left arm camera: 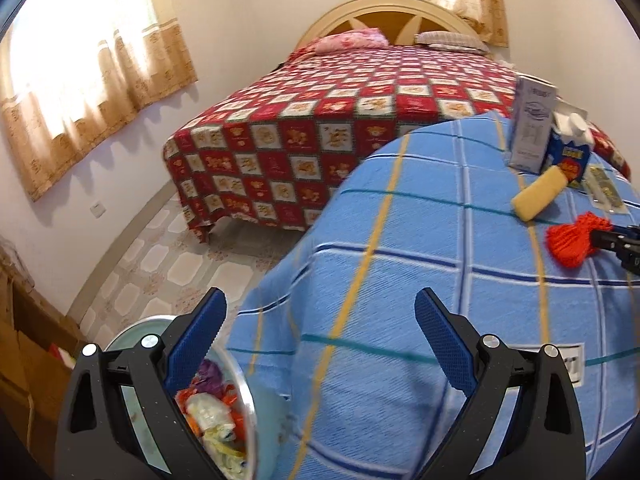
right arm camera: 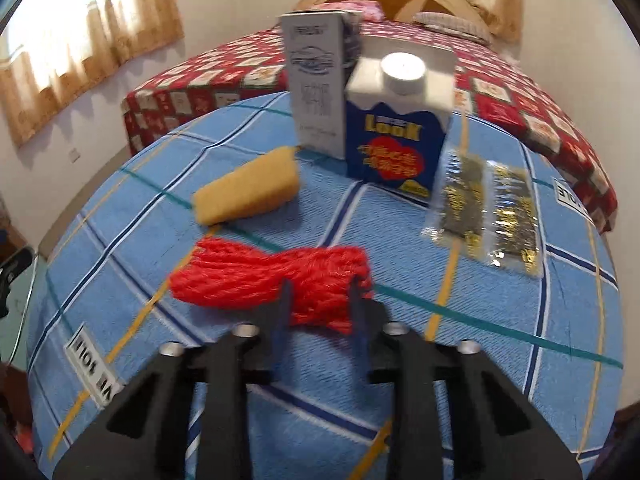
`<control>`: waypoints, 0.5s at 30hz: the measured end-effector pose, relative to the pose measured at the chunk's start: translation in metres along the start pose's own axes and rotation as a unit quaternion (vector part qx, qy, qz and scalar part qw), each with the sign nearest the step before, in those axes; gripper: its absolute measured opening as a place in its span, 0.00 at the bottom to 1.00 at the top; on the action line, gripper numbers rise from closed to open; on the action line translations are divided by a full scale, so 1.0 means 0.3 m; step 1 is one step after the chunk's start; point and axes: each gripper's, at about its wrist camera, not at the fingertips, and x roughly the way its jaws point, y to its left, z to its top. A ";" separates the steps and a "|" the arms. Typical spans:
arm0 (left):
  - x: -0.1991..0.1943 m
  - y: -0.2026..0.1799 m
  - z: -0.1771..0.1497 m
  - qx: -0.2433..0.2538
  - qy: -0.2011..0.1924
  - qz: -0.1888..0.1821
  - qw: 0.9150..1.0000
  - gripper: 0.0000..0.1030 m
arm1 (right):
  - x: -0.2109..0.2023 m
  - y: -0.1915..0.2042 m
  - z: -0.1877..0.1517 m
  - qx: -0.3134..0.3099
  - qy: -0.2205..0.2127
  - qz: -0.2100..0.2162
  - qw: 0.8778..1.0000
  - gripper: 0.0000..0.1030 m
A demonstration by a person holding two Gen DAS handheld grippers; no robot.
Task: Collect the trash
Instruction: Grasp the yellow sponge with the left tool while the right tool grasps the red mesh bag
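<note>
Readable print on the carton and the cloth tags

The blue carton [right arm camera: 394, 148] is showing "Look" in yellow letters above a red heart with script too blurred to read. The grey box [right arm camera: 316, 84] beside it is carrying small print that cannot be made out. White tags [right arm camera: 94, 372] on the surface's cloth are showing upside-down characters resembling "101".

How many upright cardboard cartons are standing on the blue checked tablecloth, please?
2. The tall grey cardboard carton stands at the far side of the tablecloth; the blue-and-white cardboard carton with a round white cap stands beside it, to its right and slightly nearer. Nothing suggests more hidden behind them.
</note>
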 end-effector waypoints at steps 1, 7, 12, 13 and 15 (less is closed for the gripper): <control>0.000 -0.019 0.011 0.002 -0.001 -0.007 1.000 0.90 | -0.019 0.003 -0.004 -0.007 -0.009 -0.006 1.000 0.14; 0.021 -0.188 0.093 0.021 0.001 -0.049 0.999 0.90 | -0.122 -0.131 -0.043 0.061 -0.056 -0.014 0.996 0.14; 0.071 -0.355 0.160 0.042 0.005 -0.083 0.996 0.90 | -0.197 -0.284 -0.090 0.122 -0.078 -0.041 0.989 0.14; 0.082 -0.386 0.171 0.046 0.005 -0.085 0.995 0.90 | -0.202 -0.311 -0.098 0.128 -0.079 -0.047 0.988 0.14; 0.114 -0.458 0.194 0.060 0.009 -0.095 0.994 0.90 | -0.205 -0.351 -0.102 0.134 -0.079 -0.051 0.986 0.14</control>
